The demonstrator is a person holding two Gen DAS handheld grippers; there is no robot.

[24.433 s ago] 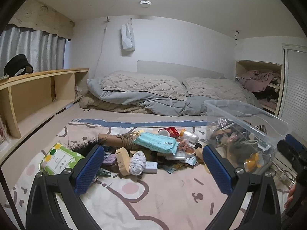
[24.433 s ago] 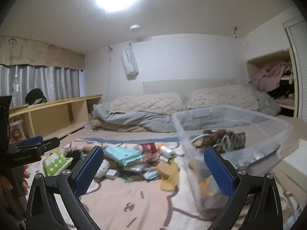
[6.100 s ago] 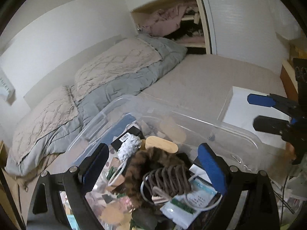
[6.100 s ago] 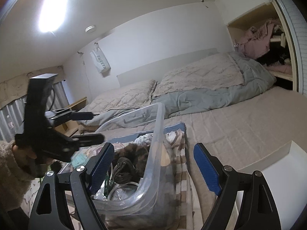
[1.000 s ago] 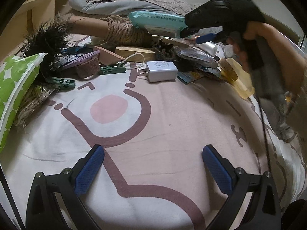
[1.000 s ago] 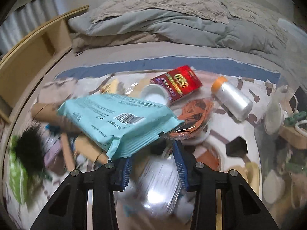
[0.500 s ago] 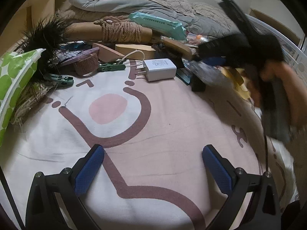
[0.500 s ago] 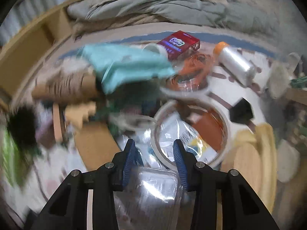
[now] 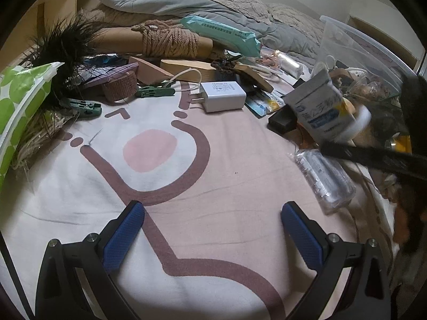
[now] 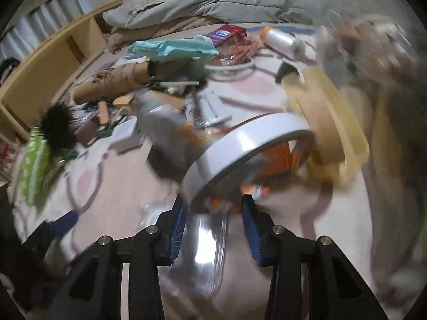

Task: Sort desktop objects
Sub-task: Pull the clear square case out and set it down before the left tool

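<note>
Right wrist view: right gripper (image 10: 213, 213) clamps a white ring (image 10: 248, 144), likely carrying it to the far-right bin (image 9: 355, 42); left gripper (image 9: 210, 229) waits apart, empty.

left wrist: low over the cartoon-print blanket (image 9: 213, 181), facing the clutter pile and bedding | right wrist: very near, blurred, looking down past a white ring (image 10: 248, 144) | shared: teal wipes pack (image 9: 221, 36) (image 10: 173, 49), rope-wrapped tube (image 9: 170, 41) (image 10: 117, 80), black feather duster (image 9: 64, 45) (image 10: 57, 128)
</note>
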